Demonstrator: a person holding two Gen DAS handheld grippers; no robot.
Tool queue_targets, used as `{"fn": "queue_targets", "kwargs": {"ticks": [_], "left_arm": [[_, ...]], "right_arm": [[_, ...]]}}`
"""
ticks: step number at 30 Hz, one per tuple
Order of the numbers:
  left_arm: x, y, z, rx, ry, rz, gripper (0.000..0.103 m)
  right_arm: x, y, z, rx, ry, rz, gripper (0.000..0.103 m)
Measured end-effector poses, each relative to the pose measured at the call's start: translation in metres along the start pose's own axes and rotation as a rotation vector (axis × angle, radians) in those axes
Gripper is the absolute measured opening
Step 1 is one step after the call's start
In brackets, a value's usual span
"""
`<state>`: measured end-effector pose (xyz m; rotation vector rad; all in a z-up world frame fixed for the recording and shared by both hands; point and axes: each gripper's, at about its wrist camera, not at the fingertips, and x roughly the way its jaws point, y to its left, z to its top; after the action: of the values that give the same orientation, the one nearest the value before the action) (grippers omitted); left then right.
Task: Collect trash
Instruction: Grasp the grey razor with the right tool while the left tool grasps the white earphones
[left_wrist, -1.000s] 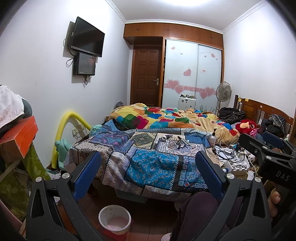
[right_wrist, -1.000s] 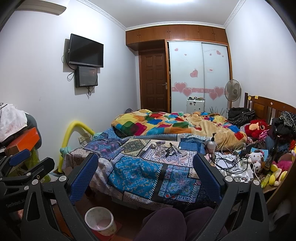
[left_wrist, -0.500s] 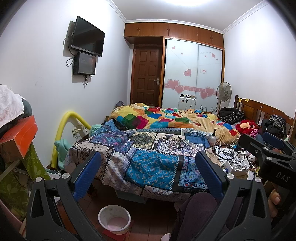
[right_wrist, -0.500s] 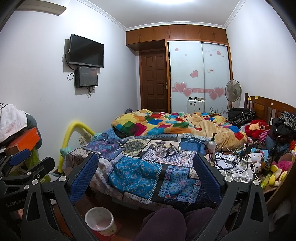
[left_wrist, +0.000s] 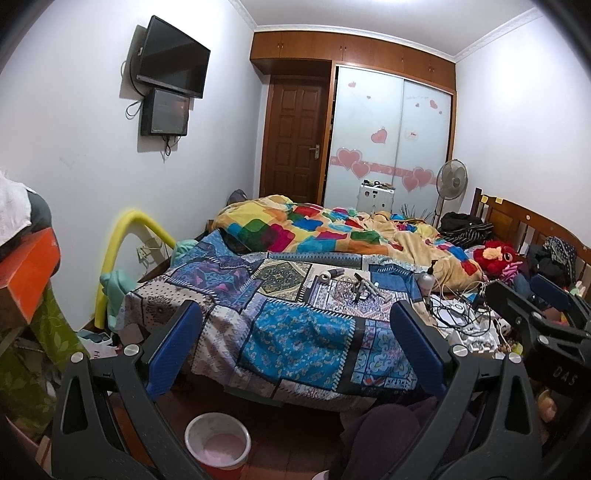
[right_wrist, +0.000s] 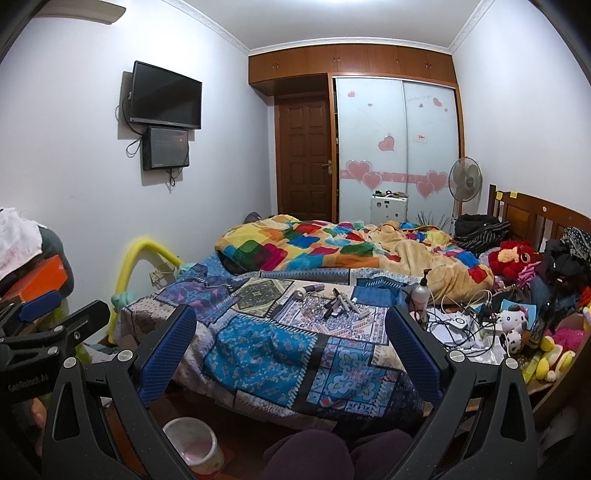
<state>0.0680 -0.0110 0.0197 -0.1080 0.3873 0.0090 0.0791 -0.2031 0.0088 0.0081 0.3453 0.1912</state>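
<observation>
Nothing has moved since the earlier frames: you hold both tongs in the same place, aimed across the bed (left_wrist: 295, 332). Your left tongs (left_wrist: 295, 350) stand spread wide with nothing between the blue pads (left_wrist: 173, 350); your right tongs (right_wrist: 291, 350) are likewise spread and grip nothing. Each pair shows at the edge of the other's view. On the patchwork cover (right_wrist: 280, 350), a small cluster of loose items (right_wrist: 340, 306) lies near the middle of the bed, beyond both tongs and well apart from them; you cannot tell from these views which pieces are trash. A pump bottle (right_wrist: 421, 291) stands upright just to the right of the cluster, beside a tangle of cables (right_wrist: 461, 317). A white bin (left_wrist: 218, 443) sits on the floor below the near edge of the bed, under your left tongs. A colourful duvet (left_wrist: 332, 236) is heaped at the far end.
</observation>
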Motion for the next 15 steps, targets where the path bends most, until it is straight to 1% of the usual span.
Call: {"fn": "queue_targets", "kwargs": {"ticks": [4,8,11,12,15], "left_arm": [[0.031,-0.008,0.016,0.006,0.013,0.000,0.102],[0.067,-0.016,0.028,-0.003,0.042,-0.026,0.102],[0.101,-0.024,0.036,-0.013,0.066,-0.042,0.102],[0.118,-0.027,0.039,-0.017,0.077,-0.046,0.102],[0.152,-0.035,0.043,-0.014,0.099,-0.044,0.102]], "right_arm": [[0.021,-0.012,0.011,0.009,0.002,-0.008,0.102],[0.048,-0.027,0.019,0.018,0.017,-0.011,0.102],[0.073,-0.039,0.024,0.027,0.039,-0.015,0.102],[0.082,-0.044,0.025,0.027,0.047,-0.018,0.102],[0.110,-0.058,0.026,0.024,0.072,-0.037,0.102]]}}
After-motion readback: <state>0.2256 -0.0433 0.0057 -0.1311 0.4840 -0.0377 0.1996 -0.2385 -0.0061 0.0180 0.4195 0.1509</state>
